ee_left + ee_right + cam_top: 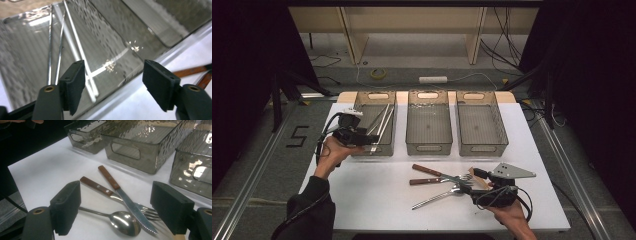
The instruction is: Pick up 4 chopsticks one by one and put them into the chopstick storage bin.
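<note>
My left gripper (371, 138) hangs open at the front left corner of the left clear bin (362, 102), nothing between its jaws. In the left gripper view the open left gripper (113, 72) looks down into that bin (150, 30), where several thin metal sticks (50, 50) lie on the floor; from above the sticks (382, 122) run lengthwise. My right gripper (471, 183) stands open beside the loose cutlery. Seen along the right gripper (116, 191), a spoon (125, 221), a wooden-handled knife (110, 180) and a wooden-handled fork (96, 186) lie just ahead of its jaws, untouched.
The middle bin (429, 142) and right bin (482, 145) stand in a row with the left one at the back of the white table (377, 195). The knife (427, 171), fork (432, 180) and spoon (437, 198) lie near the front right. Cables cross the floor behind.
</note>
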`<state>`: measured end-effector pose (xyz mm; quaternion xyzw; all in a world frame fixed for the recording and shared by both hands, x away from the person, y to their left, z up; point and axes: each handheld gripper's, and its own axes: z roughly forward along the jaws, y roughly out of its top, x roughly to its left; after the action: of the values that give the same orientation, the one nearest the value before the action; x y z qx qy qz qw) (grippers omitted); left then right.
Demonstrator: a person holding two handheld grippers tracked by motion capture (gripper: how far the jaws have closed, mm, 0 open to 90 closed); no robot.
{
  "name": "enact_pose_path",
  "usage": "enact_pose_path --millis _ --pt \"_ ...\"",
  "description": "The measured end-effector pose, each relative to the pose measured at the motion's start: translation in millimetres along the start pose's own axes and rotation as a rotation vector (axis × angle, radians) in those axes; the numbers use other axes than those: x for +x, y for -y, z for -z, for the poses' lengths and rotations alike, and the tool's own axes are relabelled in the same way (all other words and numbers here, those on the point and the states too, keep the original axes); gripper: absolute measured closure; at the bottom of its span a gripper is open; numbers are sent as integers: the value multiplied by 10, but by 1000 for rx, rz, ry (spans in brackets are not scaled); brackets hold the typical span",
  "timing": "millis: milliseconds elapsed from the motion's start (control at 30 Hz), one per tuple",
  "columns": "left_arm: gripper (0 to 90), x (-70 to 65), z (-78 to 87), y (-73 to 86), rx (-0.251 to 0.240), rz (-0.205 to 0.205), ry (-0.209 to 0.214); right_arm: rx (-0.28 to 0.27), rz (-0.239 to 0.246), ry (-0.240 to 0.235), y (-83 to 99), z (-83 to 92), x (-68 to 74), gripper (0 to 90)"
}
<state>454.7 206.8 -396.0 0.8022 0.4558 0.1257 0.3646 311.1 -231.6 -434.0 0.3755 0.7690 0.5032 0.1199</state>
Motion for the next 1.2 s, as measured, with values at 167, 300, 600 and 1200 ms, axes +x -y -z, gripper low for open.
enact_pose_path --millis 167,300,600,1200 --pt "303 -130 89 83 -23 -26 27 -3 4 -3 -6 4 9 256" --pt "284 -267 115 112 -58 -66 61 0 9 -9 -3 5 9 256" --pt "257 -511 172 206 -118 -156 104 -1 4 -9 -7 9 15 256" --pt "241 -877 99 454 -25 -230 148 8 18 -8 -7 10 14 257"
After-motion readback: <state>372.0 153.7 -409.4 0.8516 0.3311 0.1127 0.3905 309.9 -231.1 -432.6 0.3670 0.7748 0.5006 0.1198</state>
